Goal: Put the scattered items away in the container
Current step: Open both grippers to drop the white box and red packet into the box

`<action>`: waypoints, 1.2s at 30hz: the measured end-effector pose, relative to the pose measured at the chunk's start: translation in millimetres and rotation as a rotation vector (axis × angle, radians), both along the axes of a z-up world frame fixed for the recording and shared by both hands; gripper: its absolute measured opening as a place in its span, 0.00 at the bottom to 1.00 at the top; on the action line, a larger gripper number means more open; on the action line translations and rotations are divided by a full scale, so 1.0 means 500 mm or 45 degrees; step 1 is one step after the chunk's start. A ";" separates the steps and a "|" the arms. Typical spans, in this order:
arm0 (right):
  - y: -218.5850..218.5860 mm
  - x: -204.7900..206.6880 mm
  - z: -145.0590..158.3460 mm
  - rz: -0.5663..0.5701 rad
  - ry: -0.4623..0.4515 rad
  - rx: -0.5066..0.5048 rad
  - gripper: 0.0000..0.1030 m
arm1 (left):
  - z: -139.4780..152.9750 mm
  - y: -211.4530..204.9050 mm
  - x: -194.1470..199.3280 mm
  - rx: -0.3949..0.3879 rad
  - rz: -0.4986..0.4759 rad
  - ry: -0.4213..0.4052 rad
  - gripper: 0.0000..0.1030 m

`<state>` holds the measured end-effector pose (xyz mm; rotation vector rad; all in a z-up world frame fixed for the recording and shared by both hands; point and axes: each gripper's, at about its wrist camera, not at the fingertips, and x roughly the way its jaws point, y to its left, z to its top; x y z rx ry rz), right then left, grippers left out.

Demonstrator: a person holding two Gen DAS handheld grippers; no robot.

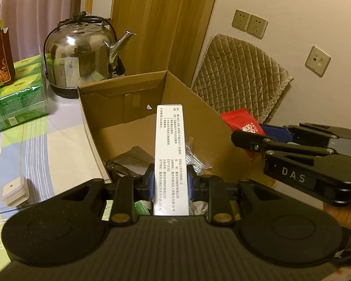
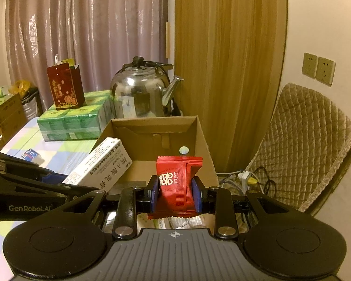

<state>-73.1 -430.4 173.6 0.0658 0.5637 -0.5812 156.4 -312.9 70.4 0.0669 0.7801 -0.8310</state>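
Grippers both hold items above the open cardboard box (image 1: 128, 107). The left gripper (image 1: 170, 182) pinches a long white printed carton (image 1: 169, 149) between its blue pads, the carton's far end reaching out over the box interior. The right gripper (image 2: 176, 194) is clamped on a red snack packet (image 2: 175, 182), which rises between the pads over the box's near right corner. Wrapped items (image 1: 133, 164) already lie on the box floor, with bare cardboard behind them. A steel kettle (image 1: 79, 51) stands just behind the back wall; green tissue packs (image 1: 18, 98) sit to the left on the checked tablecloth (image 1: 46, 145).
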 end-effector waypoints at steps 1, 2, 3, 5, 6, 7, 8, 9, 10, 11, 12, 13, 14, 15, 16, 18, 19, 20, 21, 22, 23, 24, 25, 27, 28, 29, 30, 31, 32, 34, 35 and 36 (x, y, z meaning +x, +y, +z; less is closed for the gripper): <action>-0.001 0.001 -0.001 0.000 0.001 0.001 0.26 | -0.001 -0.001 0.001 -0.001 0.001 0.001 0.21; -0.003 0.002 -0.002 0.001 0.002 0.002 0.26 | -0.002 -0.002 0.003 -0.001 0.002 0.002 0.21; -0.004 0.004 -0.003 0.001 0.003 0.001 0.26 | -0.003 -0.002 0.004 -0.002 0.003 0.003 0.21; -0.005 0.005 -0.003 0.002 0.003 0.001 0.26 | -0.004 -0.004 0.006 -0.003 0.006 0.004 0.21; -0.005 0.004 -0.003 0.001 0.003 0.001 0.26 | -0.005 -0.004 0.008 -0.004 0.007 0.006 0.21; -0.006 0.006 -0.004 0.002 0.003 0.002 0.26 | -0.005 -0.005 0.009 -0.004 0.008 0.007 0.21; -0.009 0.007 -0.005 0.001 0.002 0.002 0.26 | -0.006 -0.005 0.010 -0.005 0.008 0.007 0.21; -0.011 0.009 -0.006 0.001 0.003 0.002 0.26 | -0.006 -0.005 0.011 -0.006 0.008 0.006 0.21; -0.014 0.010 -0.006 0.000 0.003 0.001 0.26 | -0.006 -0.006 0.012 -0.006 0.008 0.004 0.21; -0.016 0.011 -0.007 -0.001 0.002 0.002 0.26 | -0.006 -0.007 0.013 -0.006 0.009 0.003 0.21; -0.018 0.012 -0.007 -0.001 0.002 0.003 0.26 | -0.006 -0.008 0.013 -0.006 0.009 0.003 0.21; -0.020 0.013 -0.008 -0.003 0.001 0.004 0.26 | -0.006 -0.009 0.014 -0.006 0.010 0.003 0.21; -0.022 0.014 -0.008 -0.004 0.000 0.006 0.26 | -0.006 -0.009 0.014 -0.005 0.011 0.004 0.21; -0.022 0.014 -0.008 -0.003 0.000 0.008 0.26 | -0.007 -0.010 0.014 -0.003 0.010 0.005 0.21; -0.022 0.014 -0.009 -0.002 0.001 0.007 0.26 | -0.007 -0.012 0.014 0.001 0.007 0.005 0.21; -0.024 0.014 -0.011 -0.001 0.005 0.007 0.26 | -0.008 -0.015 0.015 0.009 0.008 -0.001 0.22; -0.024 0.014 -0.011 -0.002 0.005 0.009 0.26 | -0.008 -0.014 0.015 0.012 0.016 -0.007 0.29; -0.024 0.013 -0.012 -0.003 0.004 0.011 0.26 | -0.008 -0.013 0.015 0.014 0.020 -0.013 0.31; -0.024 0.013 -0.013 -0.002 0.005 0.013 0.26 | -0.009 -0.011 0.015 0.015 0.020 -0.018 0.31; -0.024 0.012 -0.014 -0.002 0.006 0.013 0.26 | -0.009 -0.009 0.014 0.018 0.019 -0.021 0.31; -0.024 0.012 -0.014 -0.003 0.006 0.014 0.26 | -0.010 -0.006 0.014 0.022 0.020 -0.024 0.31; -0.024 0.011 -0.015 -0.004 0.007 0.016 0.26 | -0.011 -0.003 0.013 0.024 0.023 -0.027 0.31; -0.024 0.011 -0.016 -0.005 0.008 0.018 0.26 | -0.012 0.001 0.012 0.025 0.027 -0.029 0.31; -0.024 0.010 -0.017 -0.005 0.008 0.026 0.26 | -0.012 0.010 0.011 0.023 0.040 -0.032 0.31; -0.023 0.010 -0.017 -0.004 0.008 0.029 0.26 | -0.011 0.015 0.010 0.022 0.043 -0.032 0.31; -0.022 0.010 -0.018 -0.002 0.010 0.029 0.26 | -0.011 0.019 0.009 0.022 0.046 -0.033 0.31; -0.021 0.010 -0.018 0.000 0.010 0.030 0.26 | -0.011 0.023 0.008 0.023 0.050 -0.036 0.31; -0.019 0.011 -0.017 0.002 0.009 0.031 0.26 | -0.011 0.027 0.007 0.024 0.053 -0.039 0.31; -0.017 0.012 -0.017 0.004 0.008 0.031 0.26 | -0.011 0.031 0.006 0.025 0.056 -0.040 0.31; -0.013 0.012 -0.016 0.008 0.007 0.033 0.26 | -0.010 0.038 0.003 0.025 0.062 -0.039 0.31; -0.011 0.012 -0.016 0.009 0.006 0.036 0.26 | -0.010 0.041 0.002 0.025 0.064 -0.040 0.31; -0.008 0.013 -0.016 0.011 0.006 0.037 0.26 | -0.010 0.044 0.000 0.025 0.066 -0.041 0.31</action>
